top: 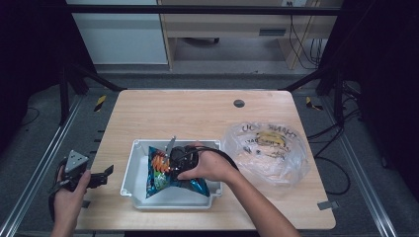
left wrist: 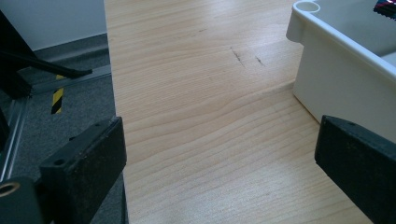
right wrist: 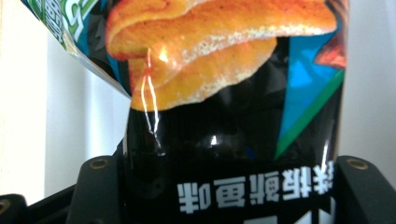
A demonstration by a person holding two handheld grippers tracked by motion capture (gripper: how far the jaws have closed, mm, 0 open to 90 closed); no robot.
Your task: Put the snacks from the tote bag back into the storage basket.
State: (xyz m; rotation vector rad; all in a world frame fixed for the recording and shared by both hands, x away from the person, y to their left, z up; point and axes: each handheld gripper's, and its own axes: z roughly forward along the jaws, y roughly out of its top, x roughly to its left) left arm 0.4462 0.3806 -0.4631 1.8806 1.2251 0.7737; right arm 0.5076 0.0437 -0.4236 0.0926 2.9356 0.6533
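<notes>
Nearest the person, the left claw (top: 101,174) is idling with jaws spread and nothing between them, just left of the white tub (top: 133,163), likely keeping clear. The right claw (top: 174,159) is clenching the chip bag (top: 163,175) over the tub, seemingly placing or lifting it. Right of the tub, a clear plastic bag (top: 267,150) is resting on the bench (top: 197,111).

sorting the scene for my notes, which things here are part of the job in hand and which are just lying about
In the job:
- chip bag
- white bin that holds it
- right gripper, shut on the bag

Lying about:
- clear plastic bag
- left gripper, open, off to the side
</notes>
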